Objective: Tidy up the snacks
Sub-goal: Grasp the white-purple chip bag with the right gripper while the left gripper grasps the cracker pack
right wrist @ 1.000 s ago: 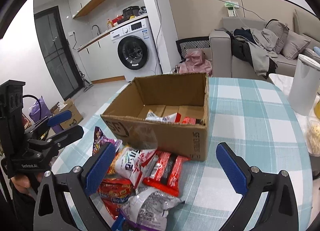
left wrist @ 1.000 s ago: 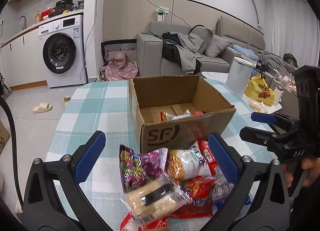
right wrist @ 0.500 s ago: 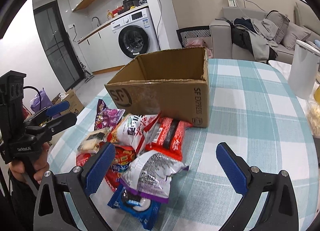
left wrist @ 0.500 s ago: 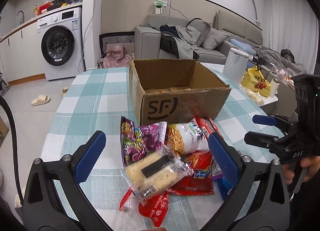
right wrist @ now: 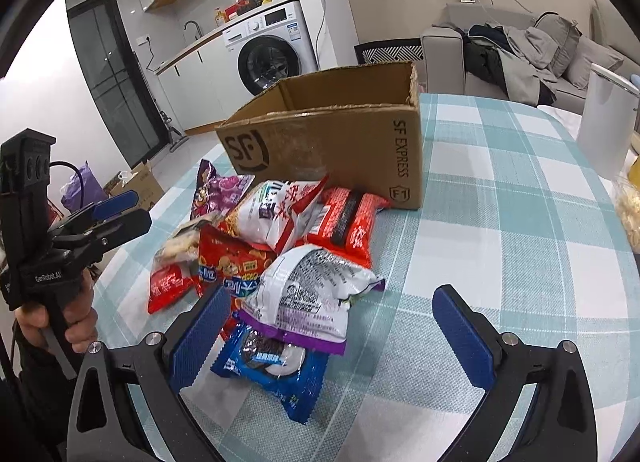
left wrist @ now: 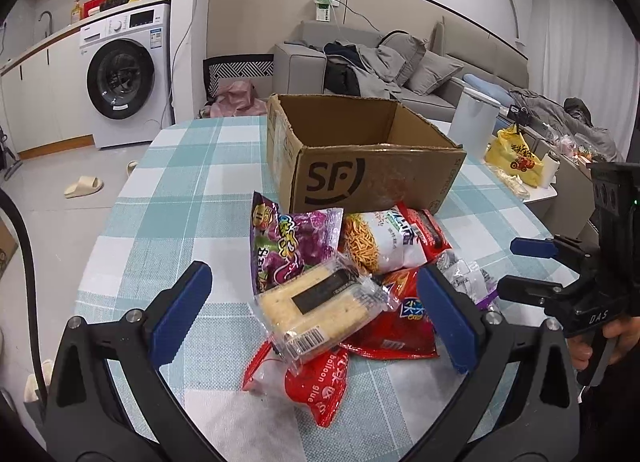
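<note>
- The snack packets [left wrist: 344, 278] are heaped on the checked bench [left wrist: 192, 198], just in front of the cardboard box [left wrist: 360, 166].
- The left gripper [left wrist: 316, 314] is spread wide over the heap, nothing gripped.
- The right gripper [right wrist: 336, 336] is likewise held wide and empty.

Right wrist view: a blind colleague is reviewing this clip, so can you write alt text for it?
A pile of snack packets lies on a checked tablecloth in front of an open SF Express cardboard box. The open right gripper hovers near a silver packet lying on a blue cookie pack. The left gripper is at the left edge.
</note>
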`<state>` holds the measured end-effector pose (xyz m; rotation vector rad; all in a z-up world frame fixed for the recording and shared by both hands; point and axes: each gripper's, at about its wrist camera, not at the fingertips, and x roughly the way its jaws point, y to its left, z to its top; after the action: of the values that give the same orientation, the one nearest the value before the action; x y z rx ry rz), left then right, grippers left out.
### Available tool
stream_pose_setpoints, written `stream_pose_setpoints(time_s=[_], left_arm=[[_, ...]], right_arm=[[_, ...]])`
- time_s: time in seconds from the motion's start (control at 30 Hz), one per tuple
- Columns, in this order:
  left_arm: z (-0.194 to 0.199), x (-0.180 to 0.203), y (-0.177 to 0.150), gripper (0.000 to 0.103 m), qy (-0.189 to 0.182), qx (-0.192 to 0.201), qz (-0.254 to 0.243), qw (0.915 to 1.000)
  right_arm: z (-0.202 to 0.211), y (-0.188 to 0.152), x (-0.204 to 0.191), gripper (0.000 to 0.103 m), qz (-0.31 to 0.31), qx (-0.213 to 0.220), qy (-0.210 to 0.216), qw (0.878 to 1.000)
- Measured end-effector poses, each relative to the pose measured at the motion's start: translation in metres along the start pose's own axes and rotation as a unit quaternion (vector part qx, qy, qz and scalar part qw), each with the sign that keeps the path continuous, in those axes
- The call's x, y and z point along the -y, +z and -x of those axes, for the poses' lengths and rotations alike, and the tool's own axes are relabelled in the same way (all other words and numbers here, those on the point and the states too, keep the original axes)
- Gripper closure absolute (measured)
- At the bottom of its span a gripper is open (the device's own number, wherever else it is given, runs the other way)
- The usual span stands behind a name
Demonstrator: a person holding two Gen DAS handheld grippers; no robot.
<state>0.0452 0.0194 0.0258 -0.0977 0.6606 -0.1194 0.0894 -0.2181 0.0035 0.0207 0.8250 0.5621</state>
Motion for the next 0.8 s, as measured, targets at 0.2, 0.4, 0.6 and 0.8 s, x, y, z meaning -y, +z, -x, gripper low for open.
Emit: stream_pose_setpoints(time_s=[0.2, 0.4, 0.6, 0.8], left_arm=[[-0.008, -0.004, -0.007, 0.001, -0.004, -0.015, 0.014, 0.9998], [-0.022, -0.007, -0.013, 0.001, -0.005, -0.032, 0.022, 0.9992], [-0.033, -0.014, -0.014, 0.001, -0.002, -0.049, 0.045, 0.9978], [-0.040, -0.022, -0.014, 0.001, -0.005, -0.056, 0.066, 0.9962]], right_arm=[[-0.013, -0.005, -0.002, 0.000, -0.003, -0.019, 0.009, 1.000], [-0.019, -0.007, -0.003, 0.000, -0.005, -0.024, 0.013, 1.000], [-0.026, -0.004, 0.001, 0.000, -0.023, -0.030, 0.024, 0.999], [-0.034, 0.001, -0.002, 0.000, -0.024, -0.032, 0.029, 0.999]])
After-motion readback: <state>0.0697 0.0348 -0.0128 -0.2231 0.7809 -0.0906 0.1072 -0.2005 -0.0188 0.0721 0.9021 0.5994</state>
